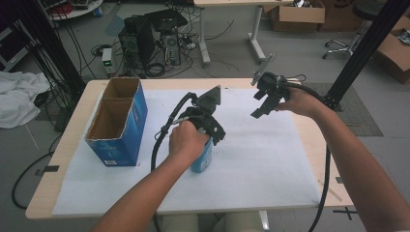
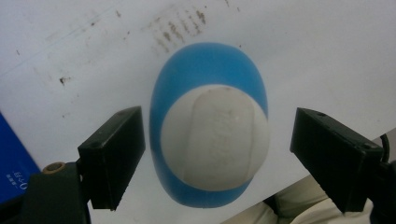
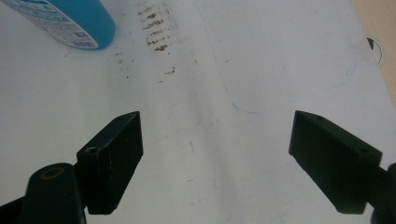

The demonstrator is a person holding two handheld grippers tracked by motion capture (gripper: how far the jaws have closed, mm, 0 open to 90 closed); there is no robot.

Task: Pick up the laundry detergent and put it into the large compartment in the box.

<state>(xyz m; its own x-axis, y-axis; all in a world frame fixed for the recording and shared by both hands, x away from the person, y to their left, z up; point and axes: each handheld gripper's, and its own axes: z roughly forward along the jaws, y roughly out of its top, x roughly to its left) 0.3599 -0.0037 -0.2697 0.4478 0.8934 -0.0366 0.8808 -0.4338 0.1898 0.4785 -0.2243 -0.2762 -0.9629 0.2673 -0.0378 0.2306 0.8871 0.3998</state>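
The left claw (image 1: 211,137) hangs directly over a blue bottle (image 1: 202,157) that stands upright on the white sheet (image 1: 261,159) covering the worktop (image 1: 72,125), near the front edge on the person's side. In the left gripper view the bottle (image 2: 210,126) is seen from above, its white cap (image 2: 215,137) lying between the two black jaws; the jaws are spread wide, the left one just beside the bottle's wall, the right one clearly apart from it, so nothing is pinched. The person's left hand (image 1: 186,140) wraps the gripper body right above the bottle. The right claw (image 1: 263,104) is held up in the air over the far right part of the sheet, well apart from the bottle, and its jaws are likewise spread with only the stained sheet (image 3: 210,116) beneath them; the bottle's labelled lower part (image 3: 70,23) shows at the upper left of that view. A blue cardboard box (image 1: 118,123) with two open compartments stands on the left side of the worktop, apart from the bottle.
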